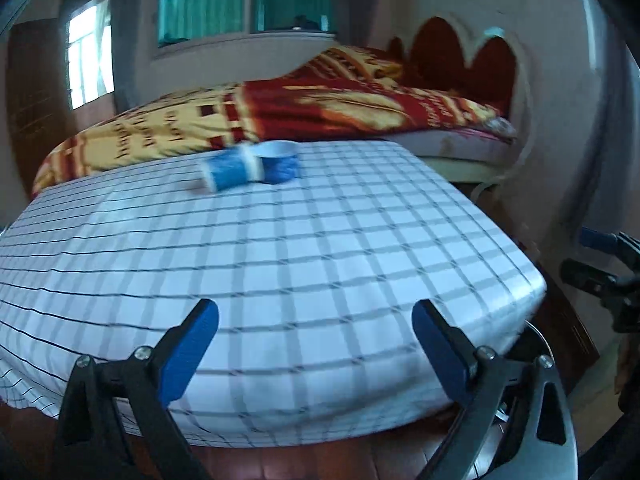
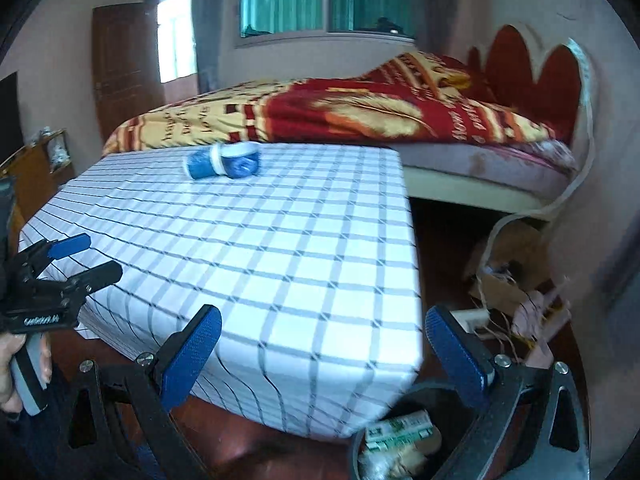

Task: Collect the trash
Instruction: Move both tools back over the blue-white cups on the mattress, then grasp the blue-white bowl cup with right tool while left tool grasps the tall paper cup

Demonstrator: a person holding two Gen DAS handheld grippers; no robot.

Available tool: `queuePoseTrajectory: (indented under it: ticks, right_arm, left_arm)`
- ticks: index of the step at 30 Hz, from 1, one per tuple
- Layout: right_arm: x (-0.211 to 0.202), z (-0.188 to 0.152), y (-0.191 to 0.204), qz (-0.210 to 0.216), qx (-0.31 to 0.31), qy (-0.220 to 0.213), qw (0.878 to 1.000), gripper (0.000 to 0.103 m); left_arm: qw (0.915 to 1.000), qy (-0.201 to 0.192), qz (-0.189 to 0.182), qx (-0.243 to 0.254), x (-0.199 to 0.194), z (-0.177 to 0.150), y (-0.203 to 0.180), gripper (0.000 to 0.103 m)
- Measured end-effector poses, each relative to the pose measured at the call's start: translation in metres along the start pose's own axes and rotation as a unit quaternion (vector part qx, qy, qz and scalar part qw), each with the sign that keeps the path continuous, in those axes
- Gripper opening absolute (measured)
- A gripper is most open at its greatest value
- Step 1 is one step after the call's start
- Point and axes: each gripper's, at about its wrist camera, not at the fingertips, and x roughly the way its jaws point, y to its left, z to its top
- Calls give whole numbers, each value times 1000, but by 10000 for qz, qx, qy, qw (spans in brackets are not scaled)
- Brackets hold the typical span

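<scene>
Two spread grippers (image 1: 316,344) (image 2: 324,346), crumpled blue wrapper (image 1: 250,162), checked cloth (image 2: 280,240)

Both wrist views low at the checked table's (image 1: 280,240) near edge, facing the bed (image 2: 360,120), right view further right

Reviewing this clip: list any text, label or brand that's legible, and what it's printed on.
"love": on the bedspread, right wrist view; its other lettering is too blurred.
White lettering on the left claw's black body: unreadable.
Green print on the wrapper in the bin: blurred.
Blue items on the checked tablecloth: no readable text.
</scene>
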Motion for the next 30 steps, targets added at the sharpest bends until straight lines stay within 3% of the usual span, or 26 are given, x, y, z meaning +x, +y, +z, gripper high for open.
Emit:
queuePoseTrajectory:
  ticks: [6,16,24,28,30]
  right_arm:
    - [51,51,32,217,-276,-16,9994,103]
    - [172,125,45,267,-405,383,9981,103]
    - [250,151,30,233,-288,663,9971,103]
    - [269,154,33,306,-291,734,9964,103]
    - [277,154,35,338,-317,784,9958,103]
  left_arm:
    - [9986,-128,497,-162,25,32,48,98]
    - [9975,42,653,-280,107,82,79,98]
    - [9965,145,680,-468,174,119,85,98]
    - [9959,379,617,-537,204,128,87,98]
    - [9954,479,480,-674,214,129,92,91]
